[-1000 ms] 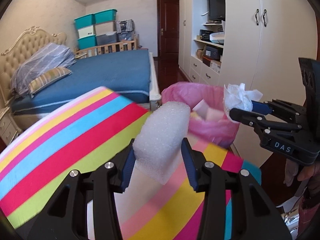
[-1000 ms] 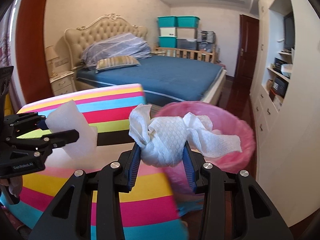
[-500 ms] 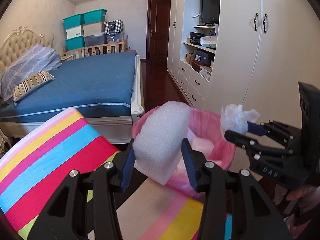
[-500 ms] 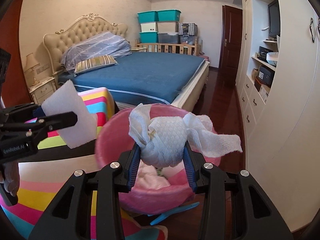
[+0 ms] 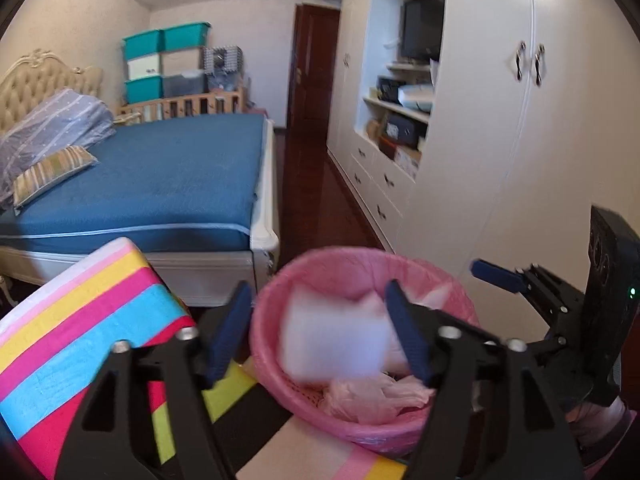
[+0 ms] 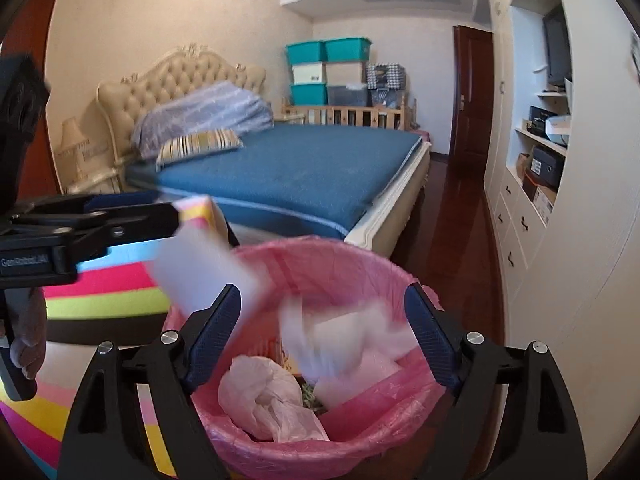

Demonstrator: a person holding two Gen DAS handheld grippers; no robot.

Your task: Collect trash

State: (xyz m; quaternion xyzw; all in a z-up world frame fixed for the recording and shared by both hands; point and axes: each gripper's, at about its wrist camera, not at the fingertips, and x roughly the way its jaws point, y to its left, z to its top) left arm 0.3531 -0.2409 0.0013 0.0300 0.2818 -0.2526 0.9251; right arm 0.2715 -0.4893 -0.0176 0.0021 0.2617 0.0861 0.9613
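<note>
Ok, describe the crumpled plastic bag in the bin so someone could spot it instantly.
Find the blue bed; at its foot stands a pink-lined wastebasket. Inside, at the near left, lies the crumpled plastic bag: translucent, pale pink and knotted, unlike the flat white pieces beside it.

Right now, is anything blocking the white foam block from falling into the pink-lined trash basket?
Nothing visible does. The blurred white foam block hangs free between the left gripper's opening jaws, directly above the open pink-lined trash basket.
</note>
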